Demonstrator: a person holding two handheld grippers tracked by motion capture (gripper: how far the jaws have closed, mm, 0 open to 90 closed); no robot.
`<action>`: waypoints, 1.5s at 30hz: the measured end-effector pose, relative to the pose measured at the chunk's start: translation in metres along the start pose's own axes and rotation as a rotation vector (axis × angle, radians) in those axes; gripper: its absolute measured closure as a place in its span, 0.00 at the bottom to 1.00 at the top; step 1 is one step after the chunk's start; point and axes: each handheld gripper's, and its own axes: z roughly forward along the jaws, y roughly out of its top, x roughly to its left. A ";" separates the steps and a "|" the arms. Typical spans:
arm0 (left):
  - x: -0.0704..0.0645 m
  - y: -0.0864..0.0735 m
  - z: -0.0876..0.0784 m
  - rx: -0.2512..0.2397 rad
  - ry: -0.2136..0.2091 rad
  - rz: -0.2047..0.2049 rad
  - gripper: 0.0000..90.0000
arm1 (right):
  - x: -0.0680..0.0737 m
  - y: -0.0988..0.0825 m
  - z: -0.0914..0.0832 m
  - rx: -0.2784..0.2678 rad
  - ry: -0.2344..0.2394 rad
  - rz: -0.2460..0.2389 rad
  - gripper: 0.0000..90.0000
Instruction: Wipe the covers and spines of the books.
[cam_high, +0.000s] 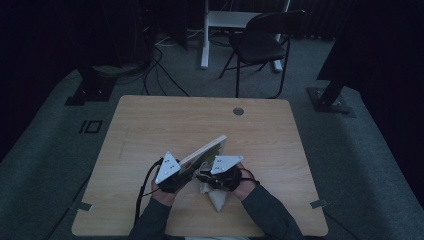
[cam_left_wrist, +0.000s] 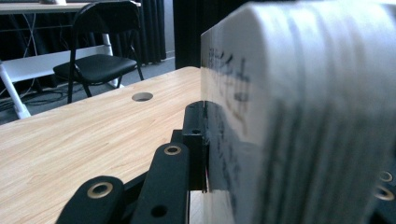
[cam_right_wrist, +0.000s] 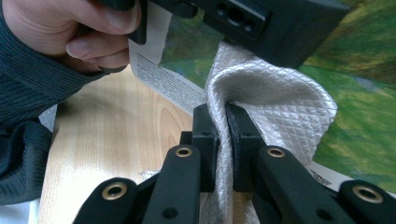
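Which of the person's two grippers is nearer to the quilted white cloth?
Right. The right gripper has its jaws pinched shut on a fold of the cloth, pressed against the book. The left gripper clamps the book's edge, apart from the cloth.

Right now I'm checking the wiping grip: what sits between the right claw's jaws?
A fold of the quilted white cloth, pinched between them against the book's green cover, in the right gripper view.
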 end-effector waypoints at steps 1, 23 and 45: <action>0.000 0.000 0.000 0.000 0.000 0.001 0.87 | 0.000 0.000 0.000 0.000 0.002 -0.001 0.93; -0.001 0.000 0.001 0.002 -0.004 0.002 0.87 | 0.004 0.002 0.002 -0.015 0.038 0.005 0.93; -0.002 0.000 0.002 0.001 0.012 0.002 0.87 | 0.010 0.004 0.008 -0.016 0.061 -0.001 0.93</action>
